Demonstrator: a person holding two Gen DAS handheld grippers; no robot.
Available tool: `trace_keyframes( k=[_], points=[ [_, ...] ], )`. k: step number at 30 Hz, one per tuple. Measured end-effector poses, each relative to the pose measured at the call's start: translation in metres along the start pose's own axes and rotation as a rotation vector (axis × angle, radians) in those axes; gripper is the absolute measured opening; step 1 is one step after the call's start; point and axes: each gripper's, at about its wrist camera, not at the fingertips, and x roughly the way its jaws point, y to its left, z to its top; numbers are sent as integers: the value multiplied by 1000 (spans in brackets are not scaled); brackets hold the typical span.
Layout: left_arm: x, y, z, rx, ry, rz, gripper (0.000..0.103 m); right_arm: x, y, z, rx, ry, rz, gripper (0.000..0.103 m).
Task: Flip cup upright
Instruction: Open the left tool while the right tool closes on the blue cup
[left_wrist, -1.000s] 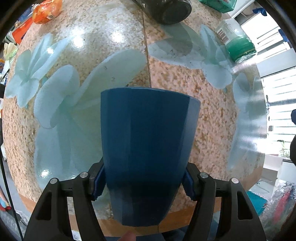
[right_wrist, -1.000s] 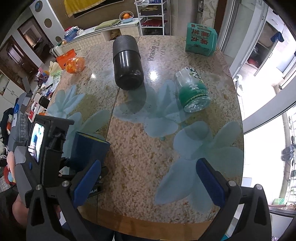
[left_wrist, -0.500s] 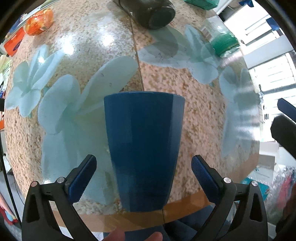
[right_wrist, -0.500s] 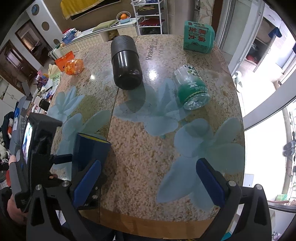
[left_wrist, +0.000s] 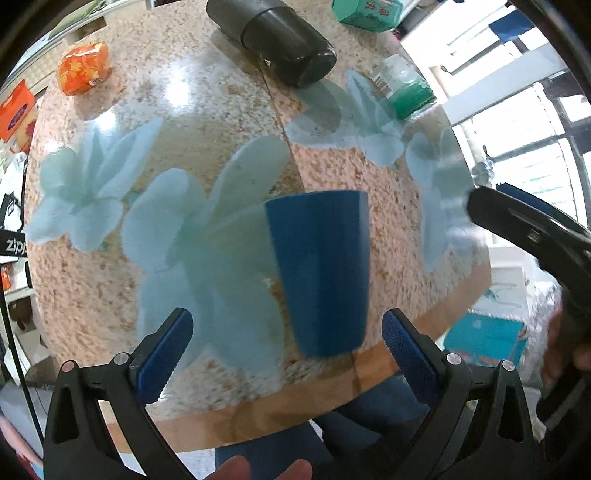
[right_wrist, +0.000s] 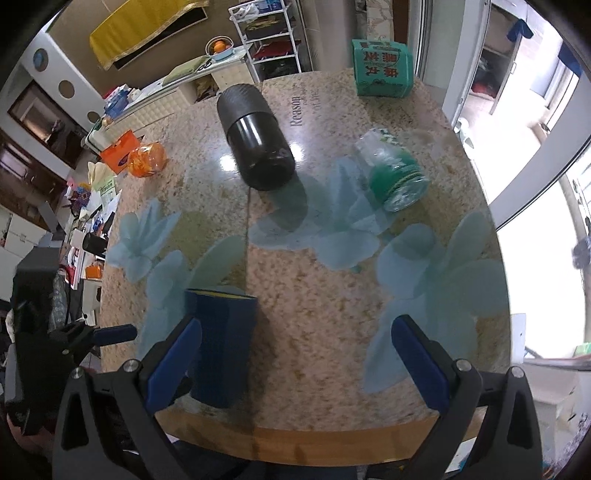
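Observation:
A blue cup (left_wrist: 320, 271) with a yellow inside stands upright, mouth up, near the front edge of the round stone table (left_wrist: 207, 122). It also shows in the right wrist view (right_wrist: 221, 343). My left gripper (left_wrist: 286, 350) is open and empty, pulled back from the cup, which stands apart between and beyond the fingers. My right gripper (right_wrist: 295, 360) is open and empty above the table's front edge, to the right of the cup. The right gripper also shows in the left wrist view (left_wrist: 532, 236) at the right. The left gripper's finger (right_wrist: 110, 332) shows at the left of the right wrist view.
A black cylinder (right_wrist: 255, 142) lies on its side at the back middle. A green-capped clear jar (right_wrist: 393, 173) lies on its side at the right. A green box (right_wrist: 382, 74) sits at the far edge. An orange packet (right_wrist: 146, 160) lies at the left.
My left gripper opened, let go of the cup and drew back. The cup stays upright on the table. My right gripper shifted slightly.

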Motion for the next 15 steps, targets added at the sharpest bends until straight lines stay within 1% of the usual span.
trace_keyframes(
  k=[3,8,12,15],
  points=[
    [-5,14,-6,27,4,-3,103,11,17,-2,10,32,2,103],
    [-4,36,-17,40,14,-19,103,38,47,-4,24,109,9,103],
    [-5,53,-25,70,26,-10,103,62,66,1,39,162,-11,103],
    [-2,64,-27,74,36,-17,103,79,70,5,59,200,-40,103]
  ],
)
